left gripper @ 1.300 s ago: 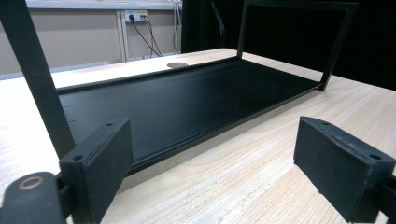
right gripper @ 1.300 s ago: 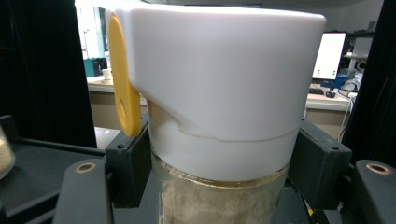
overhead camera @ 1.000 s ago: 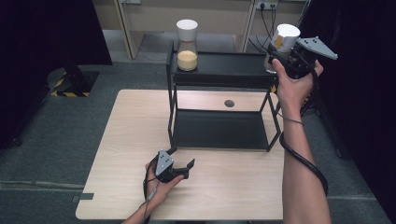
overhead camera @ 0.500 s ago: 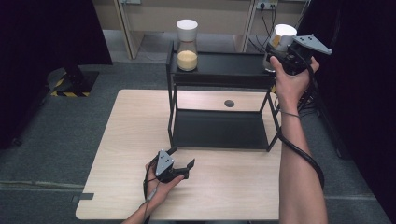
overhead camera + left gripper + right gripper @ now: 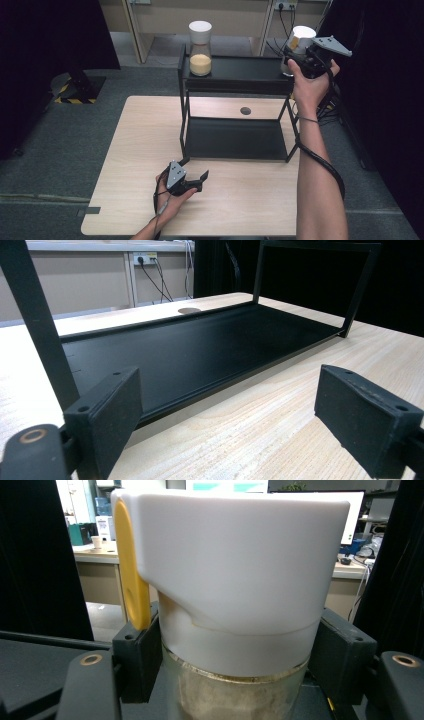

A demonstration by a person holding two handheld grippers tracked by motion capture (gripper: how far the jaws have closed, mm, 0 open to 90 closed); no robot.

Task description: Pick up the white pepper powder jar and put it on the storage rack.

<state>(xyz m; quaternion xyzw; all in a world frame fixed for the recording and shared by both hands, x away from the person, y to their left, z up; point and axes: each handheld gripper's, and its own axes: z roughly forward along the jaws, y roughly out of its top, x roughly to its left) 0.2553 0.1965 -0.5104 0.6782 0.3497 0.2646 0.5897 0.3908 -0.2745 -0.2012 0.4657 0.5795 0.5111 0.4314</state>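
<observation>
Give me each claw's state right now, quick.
Left claw: open, empty, low over the table.
Right claw: shut on the white-lidded jar.

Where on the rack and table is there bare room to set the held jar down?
Free: top shelf between the grain jar and the held jar; the whole lower shelf; table left of the rack. Crowded: front edge around the left gripper.

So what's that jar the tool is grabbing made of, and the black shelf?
The jar looks like clear glass: its body is see-through, with pale grains inside. Its lid seems to be matte white plastic, smooth and moulded, with a yellow part on one side. The right tool squeezes it just under the lid. The black shelf looks like painted metal: thin flat trays on slim straight legs, with a dull sheen.
</observation>
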